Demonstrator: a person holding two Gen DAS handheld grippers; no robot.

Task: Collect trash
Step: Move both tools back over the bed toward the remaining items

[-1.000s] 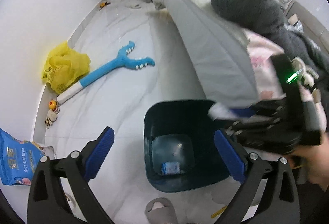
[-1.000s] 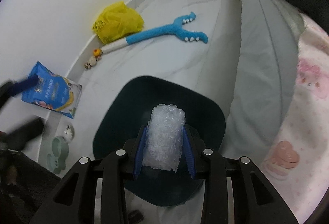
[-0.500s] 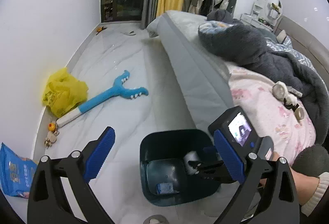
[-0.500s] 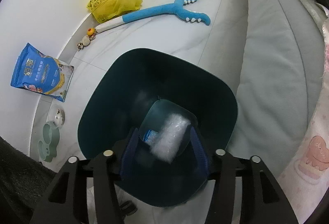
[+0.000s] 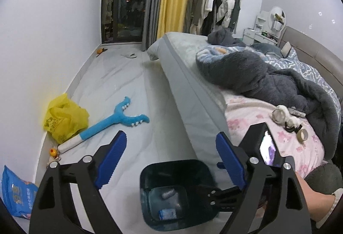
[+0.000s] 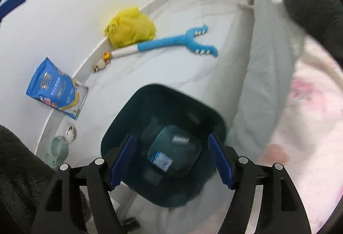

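- The crumpled clear plastic wad (image 5: pixel 167 193) I see lies on the bottom of the dark teal trash bin (image 5: pixel 194 164), a little apart from a small blue-and-white wrapper (image 5: pixel 168 213) lying there too.
- My right hand-held gripper (image 6: pixel 171 163) hangs over the bin's mouth; its jaws have just been opening and stand spread with nothing between the blue pads, the bin floor showing through the gap.
- My left hand-held gripper (image 5: pixel 171 164) is also spread and empty, though its jaws have just been closing a little; it looks down the floor beside the bed (image 5: pixel 193 94).
- The bin stands on the pale floor (image 5: pixel 120 88), tight against the bed's grey edge.
- Well beyond, by the wall, lie a blue plush toy (image 5: pixel 115 122), a yellow plastic bag (image 5: pixel 64 120) and a blue snack packet (image 6: pixel 56 89).
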